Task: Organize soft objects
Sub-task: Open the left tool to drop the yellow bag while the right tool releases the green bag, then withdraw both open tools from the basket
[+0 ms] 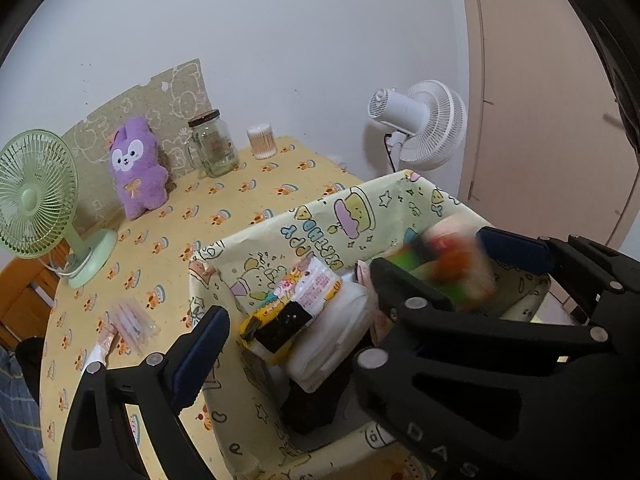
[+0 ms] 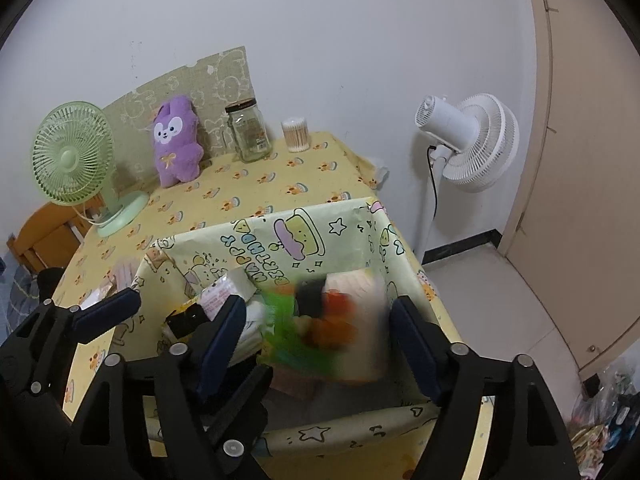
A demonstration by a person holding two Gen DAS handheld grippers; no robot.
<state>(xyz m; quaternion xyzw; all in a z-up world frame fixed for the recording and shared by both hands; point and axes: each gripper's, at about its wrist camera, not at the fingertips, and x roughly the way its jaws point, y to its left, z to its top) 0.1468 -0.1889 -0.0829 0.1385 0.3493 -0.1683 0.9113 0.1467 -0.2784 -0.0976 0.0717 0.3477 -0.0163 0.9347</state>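
Observation:
A yellow cartoon-print storage box (image 1: 320, 216) (image 2: 280, 236) stands on the table and holds soft packs: a tissue packet (image 1: 308, 292), a white folded pack (image 1: 340, 336) and something dark at the bottom. A blurred white packet with green and orange print (image 2: 332, 320) (image 1: 452, 268) is in the air between my right gripper's (image 2: 316, 332) open fingers, over the box. My left gripper (image 1: 296, 320) is open and empty over the box's left wall; it shows at the left of the right wrist view (image 2: 176, 312). A purple plush rabbit (image 1: 136, 164) (image 2: 176, 140) leans on the wall at the back.
A green desk fan (image 1: 36, 200) (image 2: 76, 160), a glass jar (image 1: 212, 144) (image 2: 248, 128) and a cotton-swab tub (image 1: 262, 140) (image 2: 296, 134) stand at the table's back. Clear small packets (image 1: 132, 320) lie left of the box. A white floor fan (image 1: 420, 124) (image 2: 468, 140) stands to the right.

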